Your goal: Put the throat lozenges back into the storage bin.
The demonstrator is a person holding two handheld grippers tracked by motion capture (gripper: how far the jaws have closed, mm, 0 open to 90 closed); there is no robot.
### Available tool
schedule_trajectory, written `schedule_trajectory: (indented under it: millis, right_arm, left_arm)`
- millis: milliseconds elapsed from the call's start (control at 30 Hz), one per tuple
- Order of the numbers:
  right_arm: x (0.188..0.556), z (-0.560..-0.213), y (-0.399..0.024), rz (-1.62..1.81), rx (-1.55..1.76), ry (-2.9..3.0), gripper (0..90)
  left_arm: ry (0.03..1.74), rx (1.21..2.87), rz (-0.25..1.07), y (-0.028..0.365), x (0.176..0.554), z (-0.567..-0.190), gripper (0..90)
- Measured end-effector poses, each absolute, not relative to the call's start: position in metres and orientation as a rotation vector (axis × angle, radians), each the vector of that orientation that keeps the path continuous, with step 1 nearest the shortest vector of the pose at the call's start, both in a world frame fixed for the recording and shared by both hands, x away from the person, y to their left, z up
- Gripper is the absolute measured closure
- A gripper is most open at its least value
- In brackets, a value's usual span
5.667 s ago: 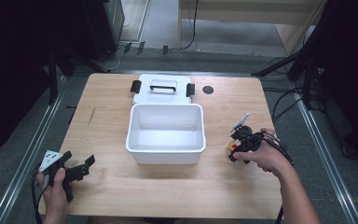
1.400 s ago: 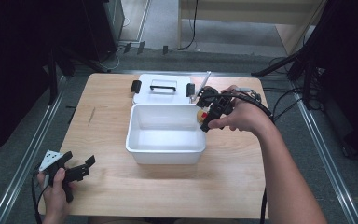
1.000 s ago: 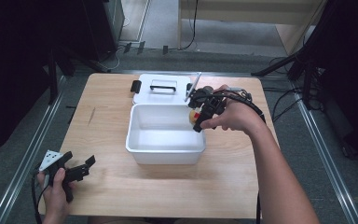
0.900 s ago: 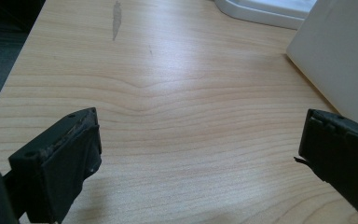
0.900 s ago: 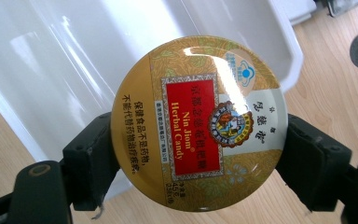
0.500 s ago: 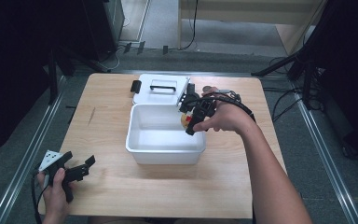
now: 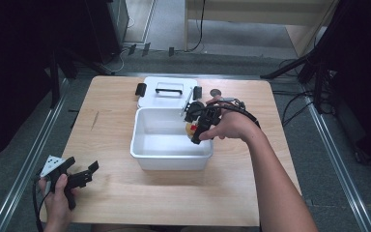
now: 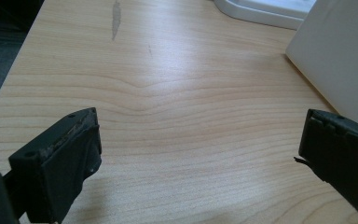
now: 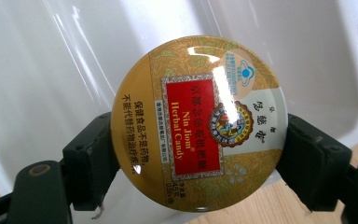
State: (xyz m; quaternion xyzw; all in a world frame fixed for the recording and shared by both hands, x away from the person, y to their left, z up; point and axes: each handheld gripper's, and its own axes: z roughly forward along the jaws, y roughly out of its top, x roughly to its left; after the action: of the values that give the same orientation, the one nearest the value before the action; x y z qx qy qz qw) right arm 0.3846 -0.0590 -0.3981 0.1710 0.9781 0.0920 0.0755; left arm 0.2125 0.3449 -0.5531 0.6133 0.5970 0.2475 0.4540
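**Round candy tin held over the white tub**

The right gripper (image 7: 193, 131) has a round candy tin (image 9: 199, 123) pinched between its two black jaws, one jaw on each side of the tin's edge. In the right gripper view the tin's flat lid faces the camera, so the tin stands on its edge, not lying flat. It's a circle, so no long side to speak of. But the words on it run sideways: the red label w/ "Nin Jiom Herbal Candy" reads top to bottom of the pic, and so do the Chinese letters on the left part of the lid.

How it looks: gold-yellow w/ a leafy pattern, a red box in the middle, a small round badge beside that, and a white part at the top right w/ a blue logo. The lid is shiny; light glints off it.

Where it is: from the high view the tin (image 7: 191, 128) is over the right side of the white tub (image 7: 145, 153), near its right wall. Can't tell if it touches the tub. The tub's lid (image 7: 167, 92) lies flat just behind the tub.

The left gripper (image 7: 84, 176) is at the front left corner of the wooden table (image 7: 111, 121), well apart from the tub. Its jaws are spread wide w/ nothing in them, just bare wood between.
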Motion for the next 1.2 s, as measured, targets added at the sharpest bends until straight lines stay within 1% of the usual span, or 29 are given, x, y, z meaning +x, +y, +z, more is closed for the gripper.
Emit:
schedule_trajectory:
  millis: [600, 1200]
  right_arm:
    - [0.383, -0.426, -0.057, 0.224, 0.435, 2.96, 20.4]
    - [0.379, -0.435, -0.047, 0.089, 0.392, 2.937, 20.2]
  left_arm:
    - [1.475, 1.516, 0.608, 0.345, 0.212, -0.553, 0.0]
    - [1.477, 1.515, 0.604, 0.345, 0.212, -0.553, 0.0]
